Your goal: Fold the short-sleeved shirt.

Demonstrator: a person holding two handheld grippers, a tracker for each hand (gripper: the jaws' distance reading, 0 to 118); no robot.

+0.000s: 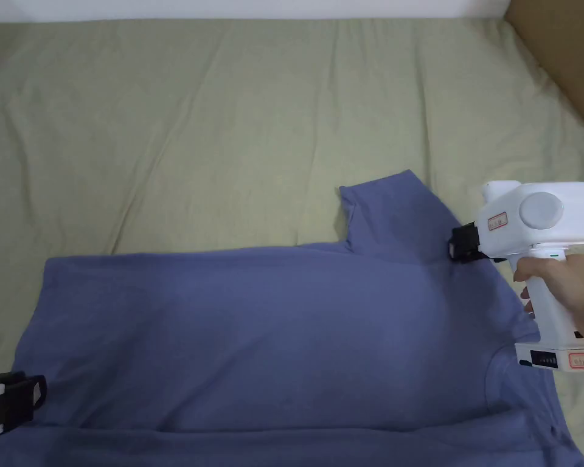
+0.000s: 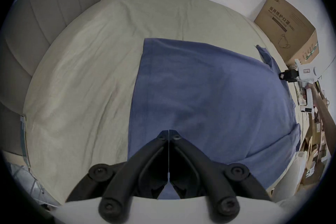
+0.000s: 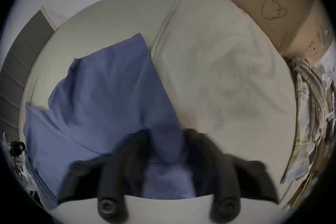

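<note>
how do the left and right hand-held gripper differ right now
The left hand-held gripper has its jaws pressed together at the shirt's hem end; the right hand-held gripper has its jaws apart, straddling blue cloth by the far sleeve. The left's own view is sharp; the right's is motion-blurred. Both are black-jawed with white bodies, over the same shirt.

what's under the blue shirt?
The blue shirt lies spread on the pale green bedsheet, which shows all around it. Anything else beneath the fabric is covered and cannot be seen.
</note>
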